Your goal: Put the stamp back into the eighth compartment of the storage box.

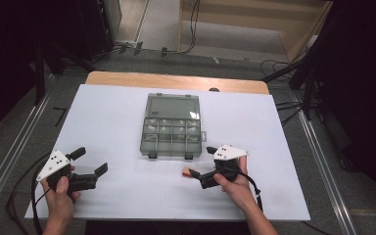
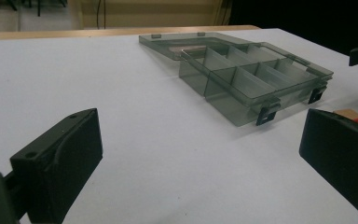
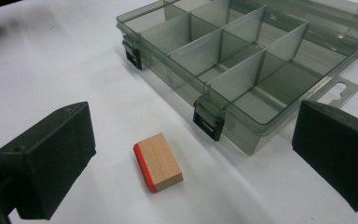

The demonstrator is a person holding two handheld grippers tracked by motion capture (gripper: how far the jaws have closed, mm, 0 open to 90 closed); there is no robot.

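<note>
Between the right gripper [image 3: 193,158] jaws (spread wide, ungripped) lies wooden block [image 3: 158,161]; left gripper [image 2: 200,163] spread too.

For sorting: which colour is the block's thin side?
Red, on the block; clearest in the right gripper view.

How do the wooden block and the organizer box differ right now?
The wooden block is opaque solid wood with one red face; the organizer box is see-through smoky grey plastic. The block is far smaller than the box. The block is one plain piece; the box lies open, lid folded back flat, split into empty compartments with black latches. Both rest on the white table, apart, between open jaws.
</note>
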